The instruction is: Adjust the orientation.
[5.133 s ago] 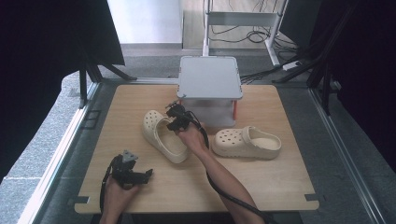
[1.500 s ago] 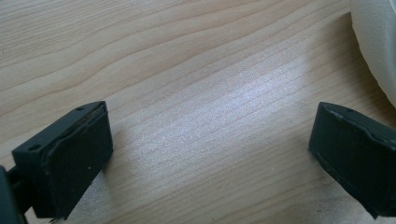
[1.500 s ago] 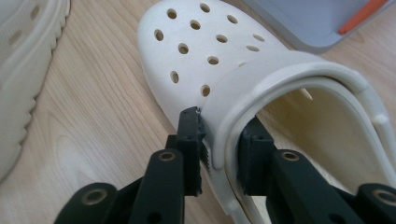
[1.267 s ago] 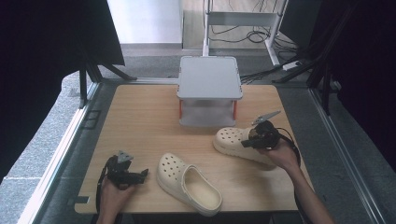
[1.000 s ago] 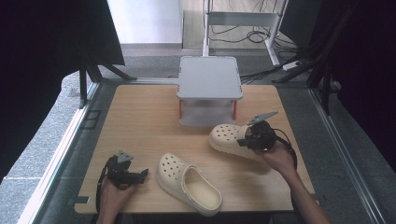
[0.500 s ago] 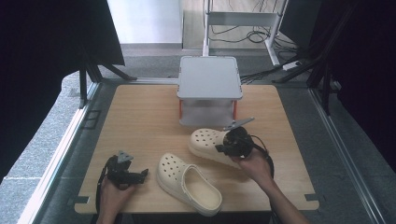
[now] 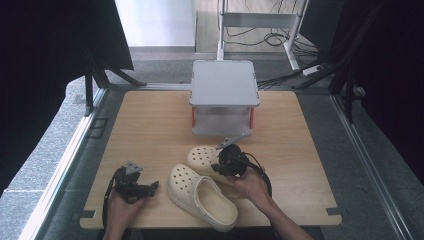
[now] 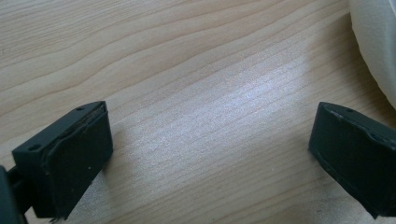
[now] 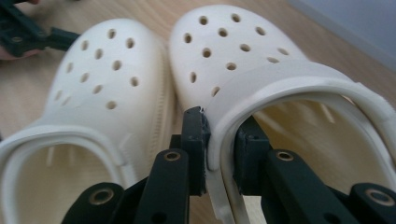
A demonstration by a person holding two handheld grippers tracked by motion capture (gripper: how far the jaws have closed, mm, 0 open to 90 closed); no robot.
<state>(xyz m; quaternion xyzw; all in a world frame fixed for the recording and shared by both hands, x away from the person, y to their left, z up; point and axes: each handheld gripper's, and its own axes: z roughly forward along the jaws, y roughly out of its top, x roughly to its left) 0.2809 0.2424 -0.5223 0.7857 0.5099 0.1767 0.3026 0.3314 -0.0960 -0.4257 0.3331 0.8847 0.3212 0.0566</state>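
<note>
Setting: lab recording bay. Evidence: wooden table [image 7: 150,125] on a metal-framed stand, black curtains [image 7: 45,60] left and right, loose cables [image 7: 260,37] on the far floor [image 7: 165,22], grey stone paving [image 7: 45,145] left.

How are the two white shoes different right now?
The right gripper pinches the rim of the farther clog, while nothing grips the nearer clog. The nearer clog shows whole from above; the gripper and hand cover the farther clog's heel end. Both are cream, holed, and lie side by side.
</note>
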